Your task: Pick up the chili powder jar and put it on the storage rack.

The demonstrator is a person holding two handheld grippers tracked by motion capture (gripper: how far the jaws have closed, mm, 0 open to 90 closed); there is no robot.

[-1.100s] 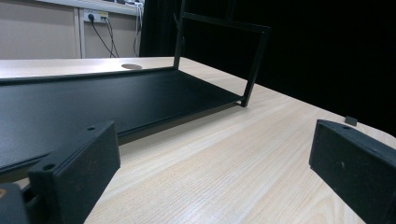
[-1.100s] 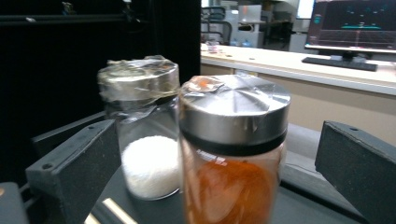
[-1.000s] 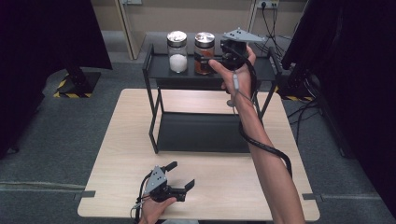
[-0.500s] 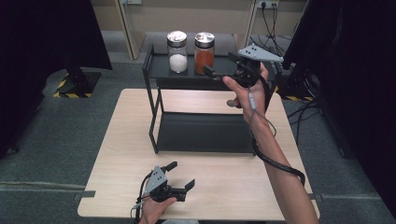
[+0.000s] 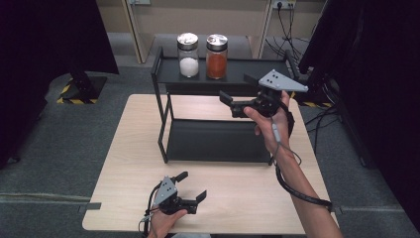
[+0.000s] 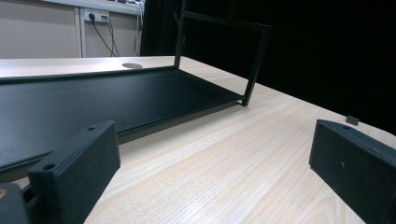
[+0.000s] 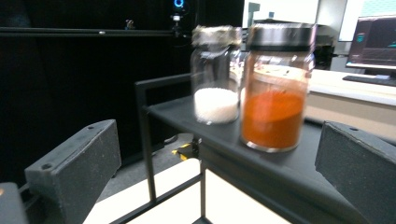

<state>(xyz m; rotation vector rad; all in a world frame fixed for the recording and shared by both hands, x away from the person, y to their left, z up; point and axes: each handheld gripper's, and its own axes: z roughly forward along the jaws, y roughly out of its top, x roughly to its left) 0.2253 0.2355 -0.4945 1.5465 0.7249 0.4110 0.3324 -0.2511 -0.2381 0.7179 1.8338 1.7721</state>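
A: Where is the right gripper held?

B: It is held in the air at the right end of the black two-tier rack, level with the top shelf — its jaws are spread wide and nothing is gripped between them.

A: And the jars?

B: The jar of orange powder is seen upright on the top shelf, with the jar of white grains just left of it. In the right gripper view the orange jar is framed between the jaws, but it is not touched.

A: The left gripper?

B: It is rested low at the near edge of the wooden table — jaws spread, nothing held.
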